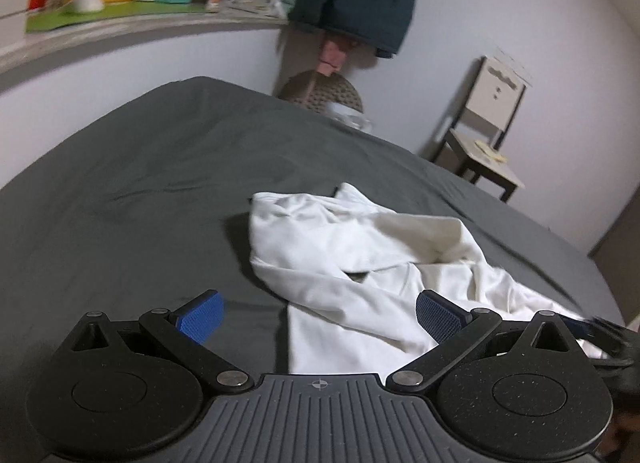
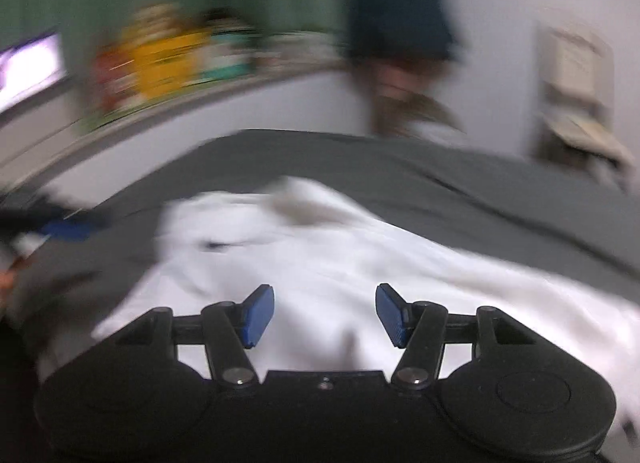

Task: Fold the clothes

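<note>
White garment [image 1: 360, 259] lies rumpled on the bed [image 1: 120, 183] under both grippers' spread, empty fingers [image 1: 438, 317] (right view blurred).

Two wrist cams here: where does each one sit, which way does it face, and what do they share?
Left wrist: on the left gripper, facing down across the grey bed at a crumpled white garment; open blue fingers and part of the right gripper show.
Right wrist: on the right gripper, over the same garment, blurred; its fingers show open.
Shared: bed, garment, cluttered shelf, chair.
</note>
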Tool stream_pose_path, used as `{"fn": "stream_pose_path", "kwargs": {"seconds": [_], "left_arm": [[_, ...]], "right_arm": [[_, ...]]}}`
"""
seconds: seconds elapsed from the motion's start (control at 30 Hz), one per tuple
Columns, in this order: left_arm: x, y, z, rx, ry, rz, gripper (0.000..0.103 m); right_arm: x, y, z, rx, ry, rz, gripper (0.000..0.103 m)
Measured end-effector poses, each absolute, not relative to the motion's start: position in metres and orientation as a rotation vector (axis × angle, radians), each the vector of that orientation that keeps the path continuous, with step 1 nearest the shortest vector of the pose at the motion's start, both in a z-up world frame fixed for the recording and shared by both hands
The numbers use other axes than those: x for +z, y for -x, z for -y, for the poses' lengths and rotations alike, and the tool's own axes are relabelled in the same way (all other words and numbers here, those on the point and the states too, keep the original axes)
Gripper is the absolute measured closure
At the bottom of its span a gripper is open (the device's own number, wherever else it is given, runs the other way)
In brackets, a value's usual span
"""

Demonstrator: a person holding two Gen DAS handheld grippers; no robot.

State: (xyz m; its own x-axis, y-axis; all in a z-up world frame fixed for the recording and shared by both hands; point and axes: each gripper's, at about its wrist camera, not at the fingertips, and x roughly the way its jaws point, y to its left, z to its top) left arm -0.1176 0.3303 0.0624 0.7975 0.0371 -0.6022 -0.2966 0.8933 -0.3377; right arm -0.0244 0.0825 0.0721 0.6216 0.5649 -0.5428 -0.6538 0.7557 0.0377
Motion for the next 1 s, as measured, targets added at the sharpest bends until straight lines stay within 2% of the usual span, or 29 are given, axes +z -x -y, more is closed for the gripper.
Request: {"fn": "stream_pose_path", "kwargs": {"seconds": [0.13, 0.2, 0.23, 0.4, 0.53, 0.7, 0.8, 0.83, 0.87, 0.9, 0.93, 1.0], "left_arm": [[0.057, 0.114, -0.333, 0.201, 0.448, -0.631, 0.000], [0.055, 0.112, -0.333, 0.203, 0.450, -0.642, 0.000], [0.055, 0.111, -0.333, 0.202, 0.450, -0.643, 0.000], [0.058, 0.118, -0.335, 0.195, 0.472, -0.603, 0.000], [0.061, 0.122, -0.337, 0.184, 0.492, -0.576, 0.000], [0.065, 0.120, -0.327, 0.163, 0.447, -0.582, 0.000], [0.067, 0.117, -0.317, 0.148, 0.393, -0.598, 0.000], [0.068, 0.116, -0.315, 0.146, 0.379, -0.604, 0.000], [0.069, 0.116, -0.314, 0.145, 0.371, -0.608, 0.000], [0.068, 0.115, -0.314, 0.147, 0.369, -0.614, 0.000], [0.068, 0.115, -0.315, 0.151, 0.373, -0.620, 0.000], [0.067, 0.115, -0.318, 0.161, 0.395, -0.629, 0.000]], "right_arm": [[0.053, 0.004, -0.142, 0.755, 0.317, -0.574, 0.048], [0.043, 0.001, -0.157, 0.791, 0.358, -0.640, 0.076], [0.043, 0.003, -0.158, 0.820, 0.360, -0.657, 0.098], [0.069, 0.058, -0.107, 1.044, 0.282, -0.669, 0.099], [0.073, 0.105, -0.049, 1.187, 0.299, -0.845, 0.100], [0.062, 0.138, 0.008, 1.127, 0.349, -1.043, 0.102], [0.071, 0.134, 0.013, 1.018, 0.297, -0.979, 0.092], [0.078, 0.130, 0.012, 1.004, 0.258, -0.935, 0.069], [0.085, 0.126, 0.007, 0.996, 0.217, -0.875, 0.042], [0.091, 0.121, 0.000, 0.995, 0.190, -0.817, 0.033], [0.093, 0.115, -0.012, 0.993, 0.183, -0.773, 0.029], [0.091, 0.099, -0.042, 0.975, 0.196, -0.714, 0.029]]}}
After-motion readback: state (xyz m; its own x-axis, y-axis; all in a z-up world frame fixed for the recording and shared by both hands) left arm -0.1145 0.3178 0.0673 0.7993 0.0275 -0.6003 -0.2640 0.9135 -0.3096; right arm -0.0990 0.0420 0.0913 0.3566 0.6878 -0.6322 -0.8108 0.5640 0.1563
